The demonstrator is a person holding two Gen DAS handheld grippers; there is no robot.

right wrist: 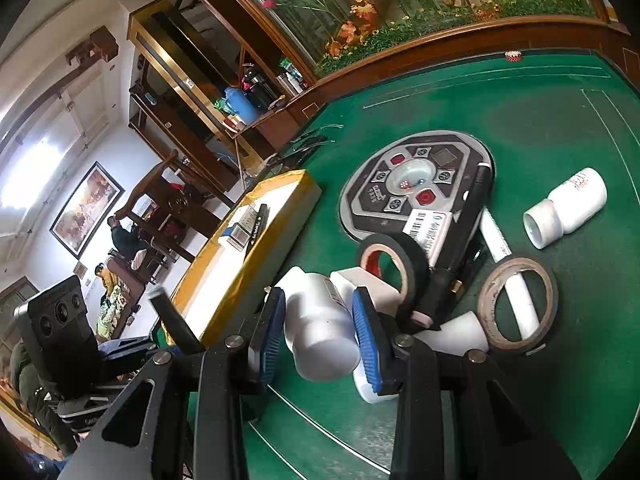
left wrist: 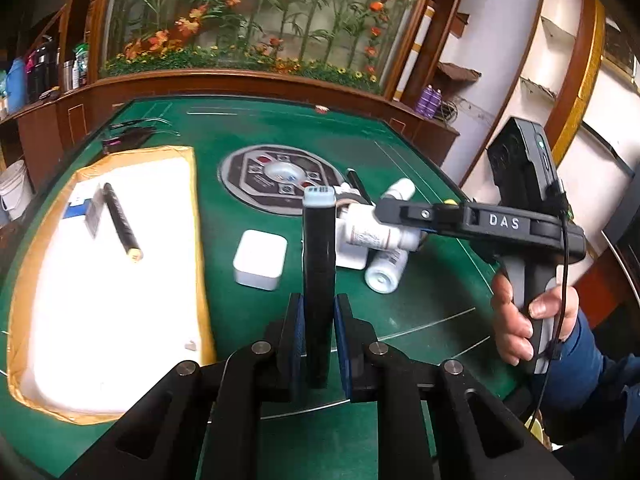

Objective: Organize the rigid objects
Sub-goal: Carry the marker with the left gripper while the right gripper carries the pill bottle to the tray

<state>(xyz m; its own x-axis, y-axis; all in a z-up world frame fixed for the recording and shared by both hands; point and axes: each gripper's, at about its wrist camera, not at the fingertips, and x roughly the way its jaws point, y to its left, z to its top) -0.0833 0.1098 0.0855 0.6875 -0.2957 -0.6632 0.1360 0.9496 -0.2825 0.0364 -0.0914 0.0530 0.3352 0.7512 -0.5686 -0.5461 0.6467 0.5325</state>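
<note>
The left gripper (left wrist: 316, 340) is clamped on a slim black case (left wrist: 318, 280), which stands upright between its blue pads above the green table (left wrist: 248, 312), right of the tray (left wrist: 112, 280). The right gripper (right wrist: 320, 336) squeezes a white bottle (right wrist: 320, 332), apparently just off the felt, near two tape rolls (right wrist: 390, 268).

The left wrist camera looks steeply down its fingers across the green mahjong table (left wrist: 248, 304) toward the flower-lined window; the right wrist camera, low and close, faces leftward across it. Both share the yellow-rimmed tray (left wrist: 198, 240) (right wrist: 256, 264) and the round control panel (left wrist: 276, 176) (right wrist: 416, 180)
</note>
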